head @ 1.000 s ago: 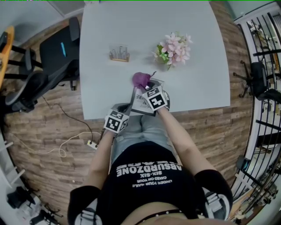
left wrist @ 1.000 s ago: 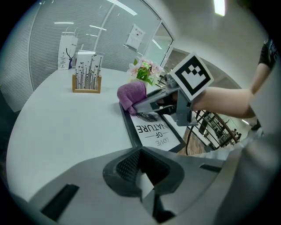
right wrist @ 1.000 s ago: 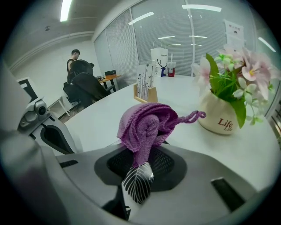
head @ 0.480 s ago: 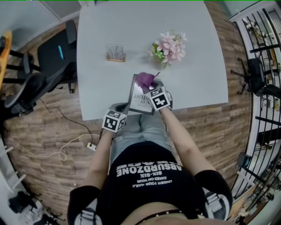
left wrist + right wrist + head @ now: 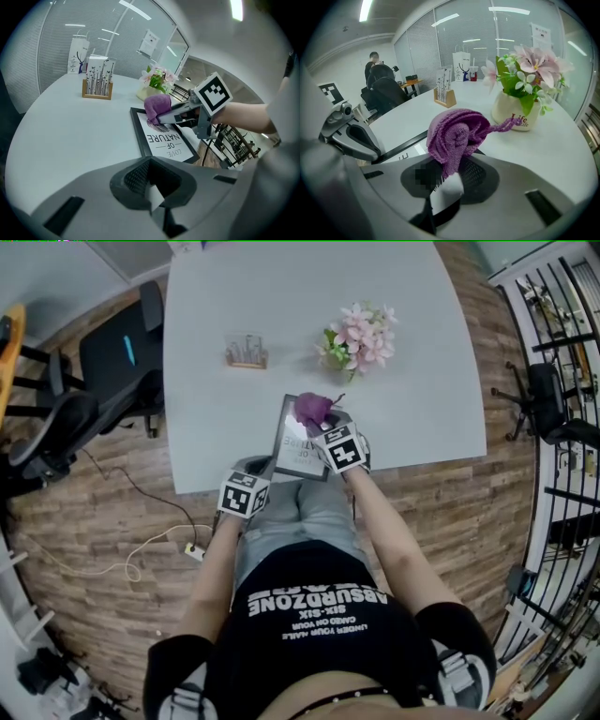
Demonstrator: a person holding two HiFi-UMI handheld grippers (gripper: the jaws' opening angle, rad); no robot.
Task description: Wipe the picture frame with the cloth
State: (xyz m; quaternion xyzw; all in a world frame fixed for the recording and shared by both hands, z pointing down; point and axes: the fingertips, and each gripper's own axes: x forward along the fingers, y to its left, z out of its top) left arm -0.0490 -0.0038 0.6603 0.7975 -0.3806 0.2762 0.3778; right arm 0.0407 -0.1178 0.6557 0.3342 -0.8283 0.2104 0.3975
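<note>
The black picture frame [image 5: 298, 442] with white lettered print lies flat on the white table [image 5: 216, 427] near its front edge, also seen in the left gripper view as the frame [image 5: 161, 138]. A bunched purple cloth [image 5: 312, 409] rests on the frame's far end. My right gripper [image 5: 322, 426] is shut on the cloth [image 5: 454, 136], which bulges above its jaws [image 5: 447, 180]. My left gripper [image 5: 255, 474] hovers at the table's front edge, left of the frame and apart from it. Its jaws [image 5: 151, 187] are shut with nothing in them.
A pot of pink flowers [image 5: 361, 338] stands just beyond the frame, and a small wooden card holder [image 5: 246, 352] stands to its left. Office chairs [image 5: 112, 362] are left of the table, a metal rack [image 5: 562, 381] right. A power strip [image 5: 195, 547] lies on the floor.
The right gripper has carried the cloth slightly rightward over the frame's far end. More of the frame now shows flat on the table. The left gripper has barely moved.
</note>
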